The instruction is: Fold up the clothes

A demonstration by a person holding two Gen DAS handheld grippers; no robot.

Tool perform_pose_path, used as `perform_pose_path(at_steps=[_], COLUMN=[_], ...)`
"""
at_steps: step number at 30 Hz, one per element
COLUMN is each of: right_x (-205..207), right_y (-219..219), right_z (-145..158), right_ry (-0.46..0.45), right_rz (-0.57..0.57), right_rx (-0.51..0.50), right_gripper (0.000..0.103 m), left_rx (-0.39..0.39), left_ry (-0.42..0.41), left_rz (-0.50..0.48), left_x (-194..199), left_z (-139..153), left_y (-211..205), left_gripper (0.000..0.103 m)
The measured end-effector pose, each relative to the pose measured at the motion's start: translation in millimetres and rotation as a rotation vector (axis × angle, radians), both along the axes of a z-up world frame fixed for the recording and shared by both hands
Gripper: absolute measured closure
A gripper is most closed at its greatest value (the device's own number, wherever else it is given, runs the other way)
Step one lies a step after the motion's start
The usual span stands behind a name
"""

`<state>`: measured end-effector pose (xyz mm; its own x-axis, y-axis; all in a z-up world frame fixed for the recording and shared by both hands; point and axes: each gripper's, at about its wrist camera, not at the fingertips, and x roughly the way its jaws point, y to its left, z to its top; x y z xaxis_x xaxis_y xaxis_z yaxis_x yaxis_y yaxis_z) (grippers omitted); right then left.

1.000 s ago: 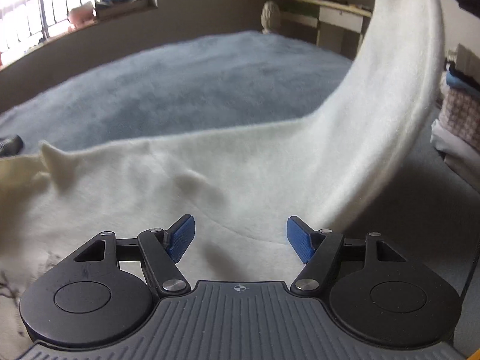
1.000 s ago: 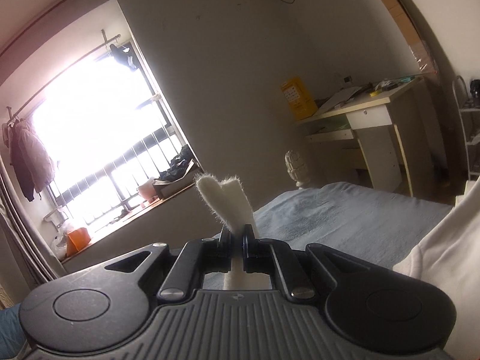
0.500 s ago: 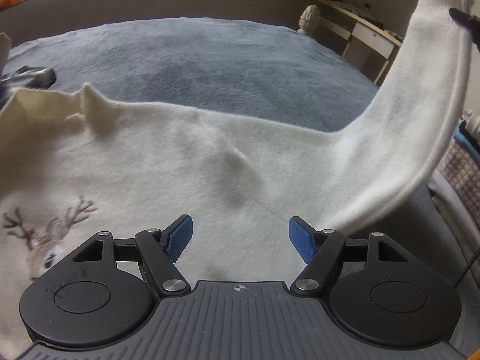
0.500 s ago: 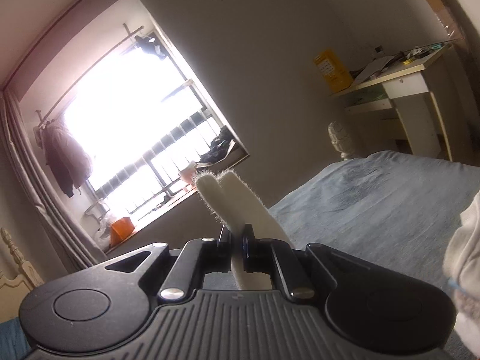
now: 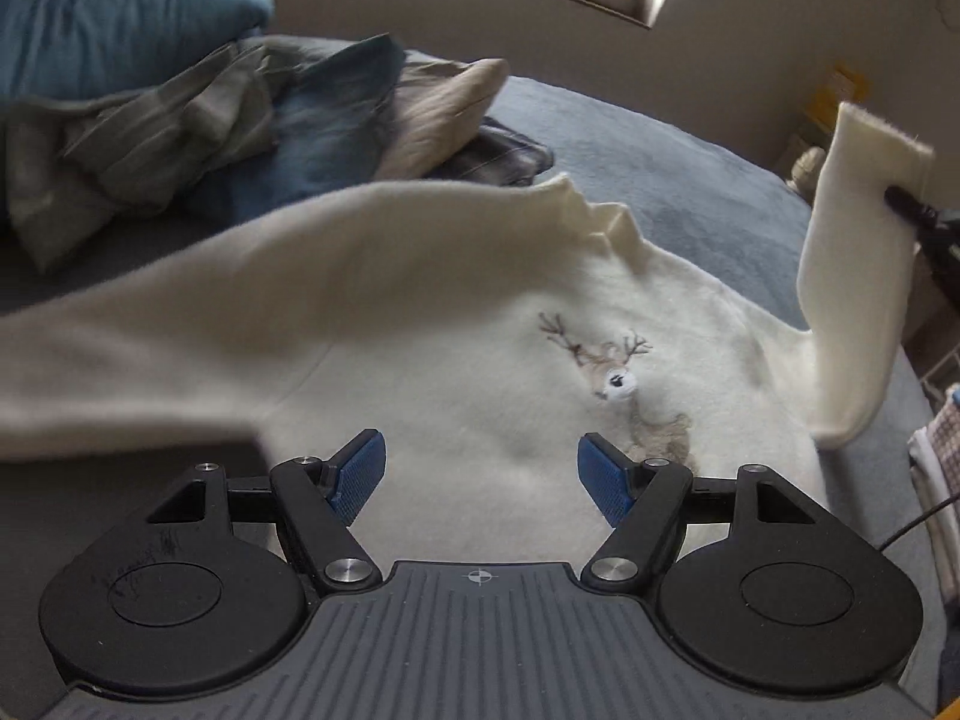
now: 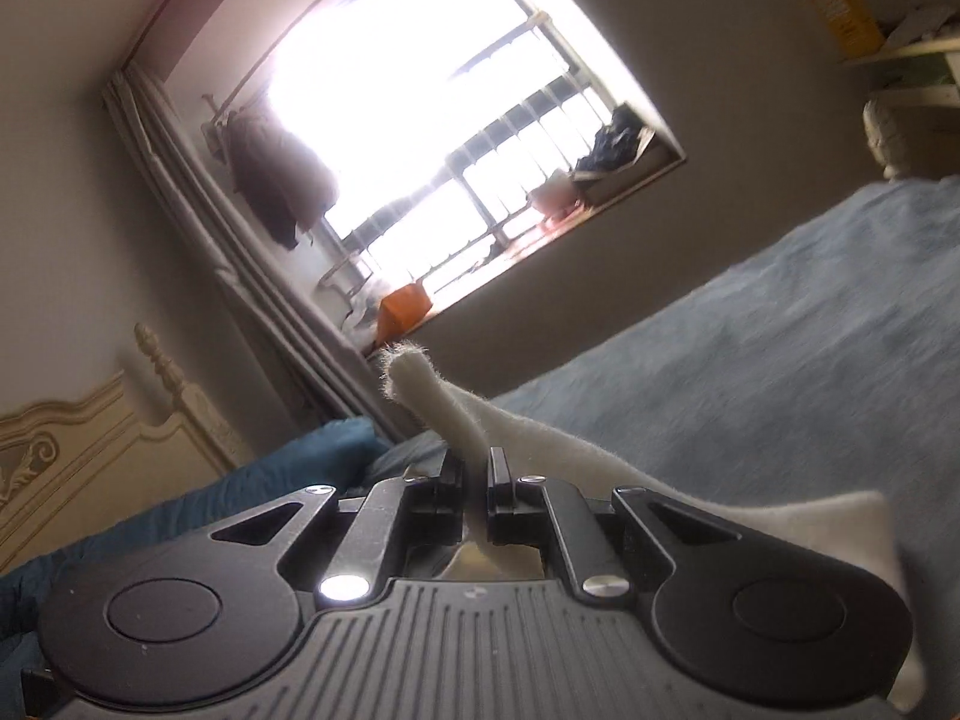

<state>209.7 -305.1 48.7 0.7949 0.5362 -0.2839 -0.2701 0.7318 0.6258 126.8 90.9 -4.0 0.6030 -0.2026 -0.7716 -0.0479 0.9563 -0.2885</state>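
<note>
A cream sweater (image 5: 480, 372) with an embroidered reindeer (image 5: 612, 372) lies front up on the grey-blue bed (image 5: 690, 180). Its left sleeve (image 5: 180, 312) stretches out to the left. My left gripper (image 5: 477, 471) hovers open above the sweater's lower chest, nothing between its blue pads (image 5: 360, 474). The right sleeve (image 5: 852, 276) is lifted up at the right edge, where my right gripper (image 5: 900, 198) pinches its cuff. In the right wrist view, my right gripper (image 6: 477, 468) is shut on that cuff (image 6: 438, 402), which sticks up between the fingers.
A heap of grey, blue and beige clothes and pillows (image 5: 240, 120) lies at the bed's far left. Folded items (image 5: 936, 456) sit at the right edge. A window sill (image 6: 540, 228), a headboard (image 6: 78, 438) and a desk (image 6: 912, 60) border the bed.
The left gripper has swung left and rolled, so the reindeer and the clothes heap came into view. The right gripper carried the lifted sleeve leftward, its view turning toward the window and headboard.
</note>
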Motion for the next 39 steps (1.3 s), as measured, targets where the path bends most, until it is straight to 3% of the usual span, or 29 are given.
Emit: perform_pose_path(at_steps=[2,3,4,5,7,11,15,22,24,28,33,35,39], right_x=[5,6,8,10,5,-32,-72,-97,-99,-96,-99,-100,-103], right_y=[34,53,67,80,92,58,-4,-64,-72,-77,-77,-77,-78], right_z=[-21,-35,-47,-60,-79,-79,-83,-162,-180,-203,-212,-213,-213], right_ry=[0.076,0.136,0.210,0.286,0.396,0.378,0.304,0.458,0.475,0.474,0.431,0.423,0.413], right_rz=[0.049,0.069,0.094,0.119,0.151,0.121,-0.065,-0.305,-0.332,-0.333,-0.305,-0.300,-0.295], right_rx=[-0.003,-0.010,-0.015,-0.019,0.021,0.226,0.378,0.456,0.459,0.428,0.421,0.417,0.406], right_gripper=[0.092,0.082,0.061,0.055,0.053,0.053,0.050,0.062,0.065,0.093,0.100,0.102,0.103], left_rx=[-0.025,-0.034,-0.042,-0.047,-0.047,-0.041,-0.039,-0.073,-0.070,-0.039,0.038,0.058,0.092], left_ry=[0.029,0.038,0.042,0.043,0.033,0.006,-0.030,-0.087,-0.070,-0.049,-0.048,-0.058,-0.086], left_rz=[0.040,0.051,0.053,0.051,0.032,-0.007,-0.025,-0.071,-0.083,-0.119,-0.123,-0.124,-0.125], left_x=[-3,-5,-6,-7,-7,-7,0,34,47,69,83,86,84], left_z=[-16,-22,-28,-32,-37,-46,-55,-66,-71,-80,-86,-87,-86], left_y=[4,4,3,1,-3,-10,-15,-43,-53,-73,-89,-94,-101], left_gripper=[0.032,0.032,0.032,0.032,0.032,0.032,0.033,0.037,0.037,0.042,0.048,0.052,0.077])
